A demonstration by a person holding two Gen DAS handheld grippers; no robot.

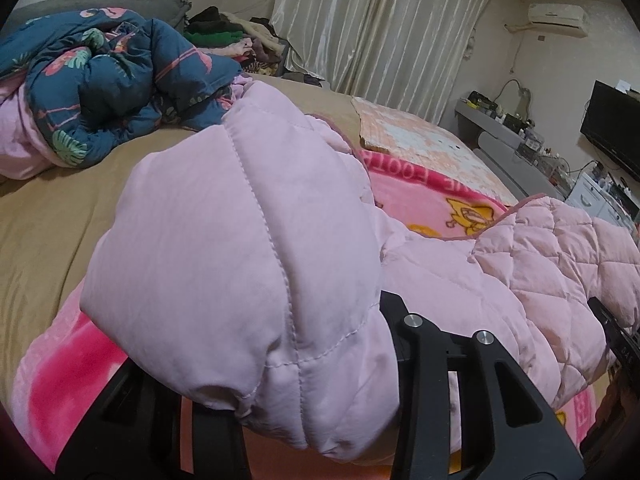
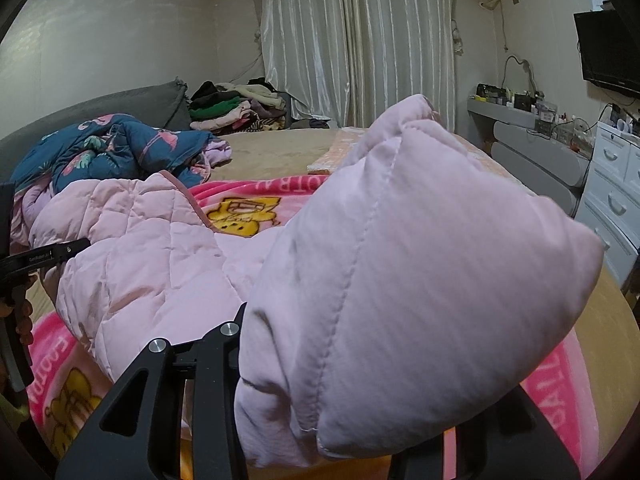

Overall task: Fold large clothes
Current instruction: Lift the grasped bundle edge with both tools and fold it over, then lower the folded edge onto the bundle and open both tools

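Bedroom with pale curtains [image 2: 360,40]; a bed [image 1: 60,216] under a tan sheet carries a bright pink cartoon blanket [image 2: 240,204] near its front edge. Across that blanket lies the pink quilted jacket [image 1: 520,264], its long axis running side to side along the bed's front edge, between the two hands. Left claw [image 1: 320,420]: narrow, clamped on a puffy fold of the jacket that bulges up directly ahead of it. Right claw [image 2: 340,432]: likewise narrow, gripping the opposite puffy end. Each held end points away from its claw toward the far side of the bed, where a crumpled blue flowered quilt [image 1: 100,72] sits. Both ends appear lifted clear of the blanket, the middle sagging onto it. Neither hand is nearer; the fold probably carries both ends together.
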